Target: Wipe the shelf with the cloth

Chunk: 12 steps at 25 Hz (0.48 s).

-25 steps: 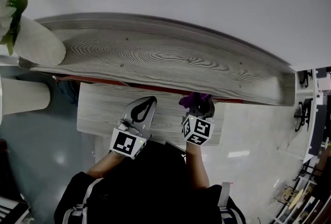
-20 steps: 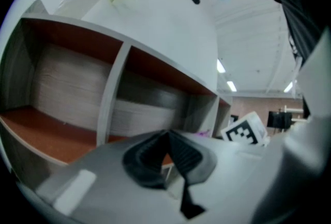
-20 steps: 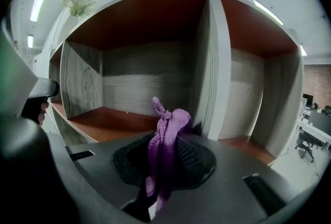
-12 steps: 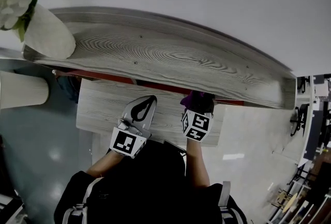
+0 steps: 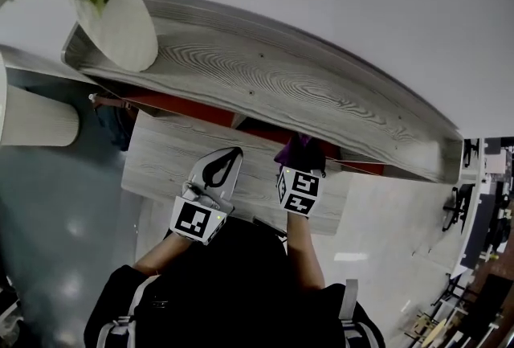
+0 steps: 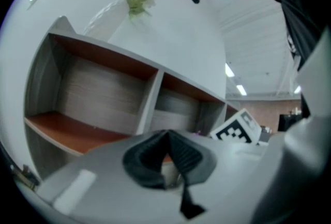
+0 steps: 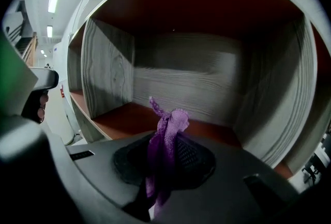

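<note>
The shelf unit has a grey wood-grain top (image 5: 281,89) and compartments with red-brown floors (image 7: 129,117). My right gripper (image 5: 301,164) is shut on a purple cloth (image 5: 295,150), which sits at the mouth of a compartment just under the top board. In the right gripper view the cloth (image 7: 173,120) sticks up from the shut right gripper (image 7: 165,140), above the compartment floor and apart from it. My left gripper (image 5: 229,158) is shut and holds nothing, hovering over a lower grey surface (image 5: 161,157). Its closed tips (image 6: 166,136) point toward the two compartments (image 6: 93,93).
A white vase (image 5: 120,29) with flowers stands on the left end of the shelf top. A grey divider (image 6: 150,101) splits the compartments. A pale cylinder (image 5: 36,125) sits at far left over the shiny floor. The right gripper's marker cube (image 6: 239,127) shows beside the left gripper.
The head view has swung, so the vase now sits further into the picture. The right gripper with the cloth has edged slightly forward under the top board. The left gripper has stayed put.
</note>
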Each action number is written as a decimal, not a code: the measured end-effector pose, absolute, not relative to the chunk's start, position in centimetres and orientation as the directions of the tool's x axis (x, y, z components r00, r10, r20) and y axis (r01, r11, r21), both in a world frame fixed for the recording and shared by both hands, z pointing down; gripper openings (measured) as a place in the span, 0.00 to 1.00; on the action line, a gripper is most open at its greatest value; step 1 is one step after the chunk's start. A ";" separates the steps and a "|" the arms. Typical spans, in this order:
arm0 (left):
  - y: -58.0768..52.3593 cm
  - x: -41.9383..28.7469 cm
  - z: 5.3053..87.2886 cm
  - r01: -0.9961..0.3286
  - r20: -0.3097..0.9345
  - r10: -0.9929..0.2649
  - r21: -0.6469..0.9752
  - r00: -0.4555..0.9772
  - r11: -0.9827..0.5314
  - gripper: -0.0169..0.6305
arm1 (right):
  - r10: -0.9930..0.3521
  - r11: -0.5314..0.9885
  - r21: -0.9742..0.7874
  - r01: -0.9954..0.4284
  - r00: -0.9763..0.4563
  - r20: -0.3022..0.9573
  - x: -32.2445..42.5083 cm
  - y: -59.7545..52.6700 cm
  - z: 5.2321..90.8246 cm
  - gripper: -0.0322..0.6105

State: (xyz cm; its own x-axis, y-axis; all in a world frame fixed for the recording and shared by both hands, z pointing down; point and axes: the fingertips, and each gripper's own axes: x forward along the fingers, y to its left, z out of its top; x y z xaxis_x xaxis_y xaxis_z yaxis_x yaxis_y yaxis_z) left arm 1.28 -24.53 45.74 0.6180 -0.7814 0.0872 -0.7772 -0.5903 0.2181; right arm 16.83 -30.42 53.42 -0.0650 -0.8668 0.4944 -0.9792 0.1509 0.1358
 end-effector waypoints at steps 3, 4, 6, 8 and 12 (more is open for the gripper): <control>-24.1 0.0 45.7 -0.791 0.075 -0.799 0.221 0.597 -0.570 0.03 | -0.862 0.204 0.130 -0.970 -0.115 0.494 14.1 -30.7 53.4 0.13; -24.0 -0.5 45.6 -0.796 0.072 -0.805 0.227 0.588 -0.561 0.03 | -0.861 0.221 0.132 -0.966 -0.129 0.492 13.2 -30.8 53.4 0.13; -23.8 -1.2 45.4 -0.804 0.070 -0.815 0.230 0.576 -0.549 0.03 | -0.859 0.249 0.140 -0.958 -0.152 0.488 11.5 -31.0 53.4 0.13; -23.5 -1.9 45.4 -0.812 0.073 -0.821 0.224 0.566 -0.539 0.03 | -0.855 0.278 0.144 -0.950 -0.177 0.487 10.1 -31.2 53.4 0.13; -22.9 -2.9 45.5 -0.825 0.073 -0.835 0.224 0.545 -0.519 0.03 | -0.842 0.338 0.137 -0.931 -0.233 0.487 7.3 -31.5 53.7 0.13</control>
